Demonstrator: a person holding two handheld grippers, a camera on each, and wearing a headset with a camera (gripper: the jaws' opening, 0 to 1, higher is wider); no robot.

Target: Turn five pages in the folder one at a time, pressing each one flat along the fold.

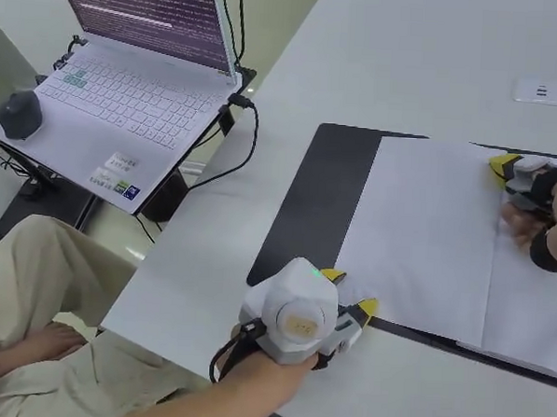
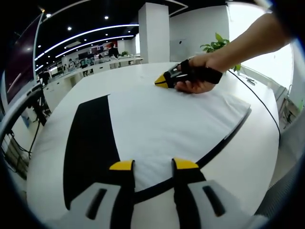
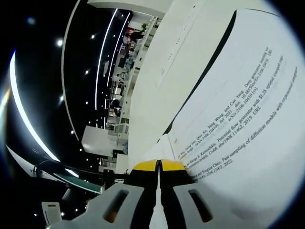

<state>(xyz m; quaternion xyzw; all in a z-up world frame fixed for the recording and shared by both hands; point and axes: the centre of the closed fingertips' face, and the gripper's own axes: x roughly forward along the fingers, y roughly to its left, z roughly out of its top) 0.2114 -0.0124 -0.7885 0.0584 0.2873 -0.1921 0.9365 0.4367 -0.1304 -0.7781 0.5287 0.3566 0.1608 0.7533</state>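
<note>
The open folder (image 1: pixel 307 205) lies flat, its black cover at the left and white pages (image 1: pixel 427 235) across the middle. My left gripper (image 1: pixel 348 310) (image 2: pixel 153 164) is open at the folder's near edge (image 2: pixel 157 188), with the black edge passing under its yellow tips. My right gripper (image 1: pixel 502 166) (image 3: pixel 158 164) is shut, its yellow tips resting on the paper at the far end of the fold (image 1: pixel 490 266). The printed page (image 3: pixel 238 124) spreads out beside those tips. The left gripper view shows the right gripper (image 2: pixel 162 81) low on the page, held by a hand.
An open laptop (image 1: pixel 135 89) on a stand sits at the far left, its cable (image 1: pixel 239 150) trailing beside the table. A power strip (image 1: pixel 546 92) lies at the back right. The person's legs (image 1: pixel 41 289) are at the lower left. White tabletop (image 1: pixel 408 56) surrounds the folder.
</note>
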